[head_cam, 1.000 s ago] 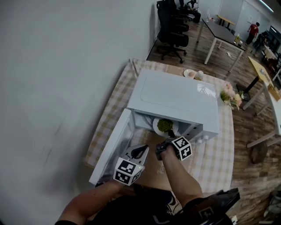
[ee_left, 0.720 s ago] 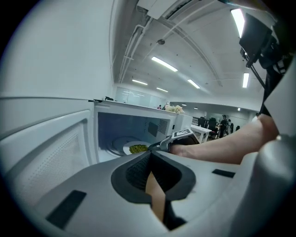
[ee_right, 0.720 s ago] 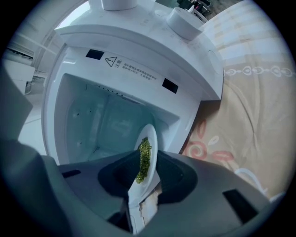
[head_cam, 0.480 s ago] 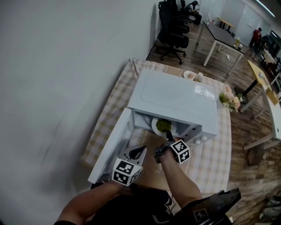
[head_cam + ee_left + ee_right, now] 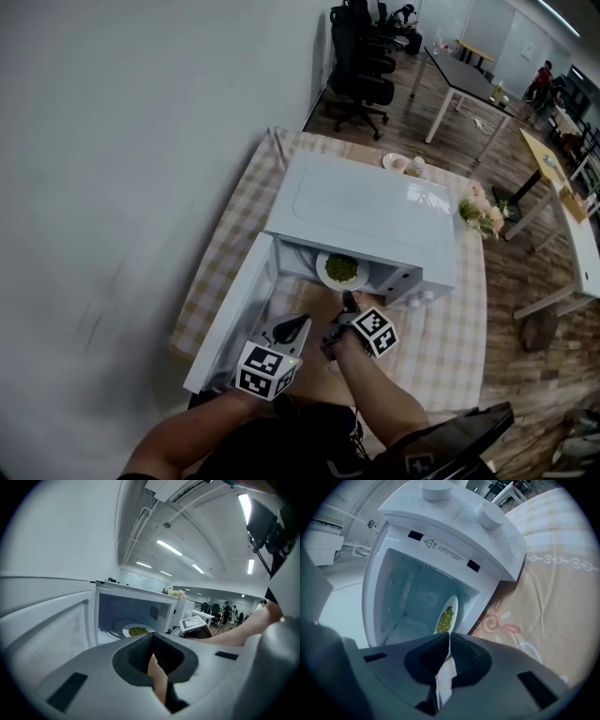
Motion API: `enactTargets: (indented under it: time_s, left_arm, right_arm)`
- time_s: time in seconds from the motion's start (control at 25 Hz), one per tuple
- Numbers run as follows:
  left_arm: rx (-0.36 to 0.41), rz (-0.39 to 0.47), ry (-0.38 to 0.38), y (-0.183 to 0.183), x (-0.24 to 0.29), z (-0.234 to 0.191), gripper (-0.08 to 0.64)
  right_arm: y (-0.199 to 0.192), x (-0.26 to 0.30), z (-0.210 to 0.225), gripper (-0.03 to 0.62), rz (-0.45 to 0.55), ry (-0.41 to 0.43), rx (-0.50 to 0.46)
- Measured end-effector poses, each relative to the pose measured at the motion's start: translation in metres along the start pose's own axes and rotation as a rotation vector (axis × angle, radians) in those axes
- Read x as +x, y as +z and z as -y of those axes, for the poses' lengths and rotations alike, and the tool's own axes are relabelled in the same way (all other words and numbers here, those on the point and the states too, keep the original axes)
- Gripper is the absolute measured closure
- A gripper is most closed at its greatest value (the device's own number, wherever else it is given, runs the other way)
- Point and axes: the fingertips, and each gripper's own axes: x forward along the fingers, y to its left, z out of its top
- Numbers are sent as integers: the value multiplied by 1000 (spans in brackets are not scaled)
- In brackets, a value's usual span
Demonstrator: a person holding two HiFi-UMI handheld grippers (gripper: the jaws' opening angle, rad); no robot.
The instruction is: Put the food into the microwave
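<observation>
**Right gripper** (image 5: 449, 638) (image 5: 349, 299): jaws have just been closing and now meet at the tips, with nothing between them. It is held just outside the oven opening and points at the near rim of the plate. Its marker cube (image 5: 375, 331) sits above the wrist.

**Left gripper** (image 5: 151, 657) (image 5: 301, 322): jaws together and empty. It is held lower left of the right gripper, beside the open door and apart from it. Its marker cube (image 5: 262, 367) faces up.

**White plate of green food** (image 5: 342, 270) (image 5: 137, 631) (image 5: 446, 617): lies flat inside the microwave cavity, on the round turntable and towards the front opening. The green grains are heaped at its centre. Neither gripper holds it.

**Microwave** (image 5: 367, 211) (image 5: 454, 524): white, standing on the table.
- Door (image 5: 228, 317) (image 5: 47, 630): swung fully open to the left.
- Two round knobs (image 5: 489, 514): on the control panel at the right of the opening.

**Table covering**:
- Beige checked cloth (image 5: 452, 339).
- Tan mat with a swirl print (image 5: 543, 597), lying in front of the oven.

**Other items**:
- Bunch of pale flowers (image 5: 478, 214), at the table's right edge.
- Small dishes (image 5: 398, 162), behind the microwave.
- Black office chairs (image 5: 361, 66) and long desks, well apart on the wooden floor.
</observation>
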Motion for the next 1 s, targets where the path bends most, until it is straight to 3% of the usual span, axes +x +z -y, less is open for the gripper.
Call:
enactTargets:
  time_s: [0.48, 1.0]
  left_arm:
    - [34, 6, 56, 2, -13, -7, 552]
    - [43, 15, 82, 2, -23, -8, 552]
  right_arm:
    - [7, 31, -2, 577, -27, -29, -109]
    - [8, 46, -3, 575, -75, -66, -163]
